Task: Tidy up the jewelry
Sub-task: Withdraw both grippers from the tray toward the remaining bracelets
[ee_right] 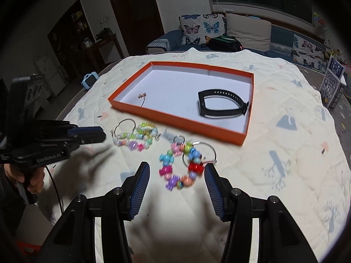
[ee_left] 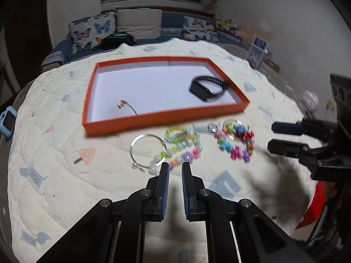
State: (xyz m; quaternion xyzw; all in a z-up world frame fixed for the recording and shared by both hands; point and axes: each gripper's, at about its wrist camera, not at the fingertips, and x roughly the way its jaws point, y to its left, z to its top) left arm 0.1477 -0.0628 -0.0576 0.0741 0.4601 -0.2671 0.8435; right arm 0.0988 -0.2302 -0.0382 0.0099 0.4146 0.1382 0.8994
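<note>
Looking through the left wrist view, my left claw (ee_left: 175, 166) sits lower centre, jaws nearly pressed together with a narrow gap, empty, just below the pastel bead bracelet (ee_left: 184, 144). The orange tray (ee_left: 153, 120), upper centre, holds a black watch band (ee_left: 208, 87) and a small ring (ee_left: 126, 106).

Right wrist view: my right claw (ee_right: 177, 171) is spread wide at lower centre, flanking the bright bead bracelet (ee_right: 179, 166) on the quilt (ee_right: 285, 153) without contact.

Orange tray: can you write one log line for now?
orange cardboard tray: black watch band, small ring inside | colourful bead bracelets outside | both tongs empty
</note>
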